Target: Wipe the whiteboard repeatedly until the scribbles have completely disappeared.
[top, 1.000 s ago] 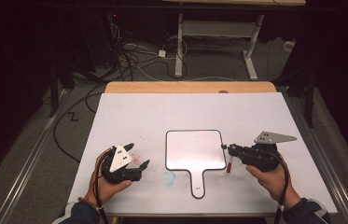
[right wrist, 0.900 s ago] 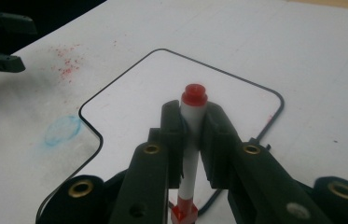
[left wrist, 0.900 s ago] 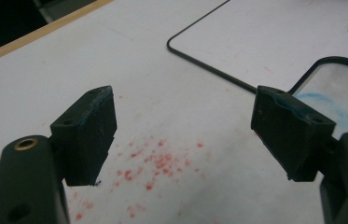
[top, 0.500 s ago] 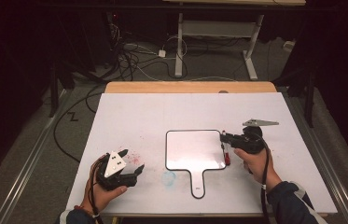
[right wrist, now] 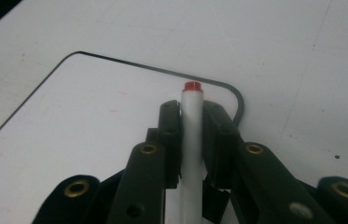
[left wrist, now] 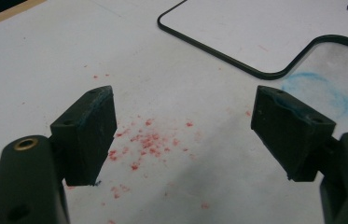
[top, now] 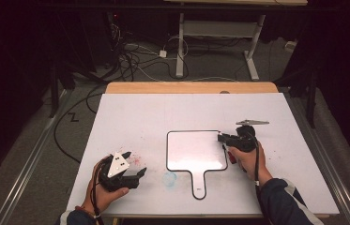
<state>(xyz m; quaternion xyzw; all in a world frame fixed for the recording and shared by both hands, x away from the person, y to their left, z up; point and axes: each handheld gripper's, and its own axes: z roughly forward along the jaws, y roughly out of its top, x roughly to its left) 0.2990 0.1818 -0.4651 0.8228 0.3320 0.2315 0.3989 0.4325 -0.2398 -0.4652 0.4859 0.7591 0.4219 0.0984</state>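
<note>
My right hand-held gripper point(top: 223, 138) sits right of centre in the high view, its jaws pinching a white marker point(right wrist: 191, 140) with a red end, just eased a touch with the marker between them. That red end hangs over the upper right corner of the small handled whiteboard point(top: 195, 150) at the middle of the bench point(top: 163, 112). My left hand-held gripper point(top: 135, 174), lower left, has its jaws spread wide over red specks point(left wrist: 148, 142) on the bench, holding nothing.
</note>
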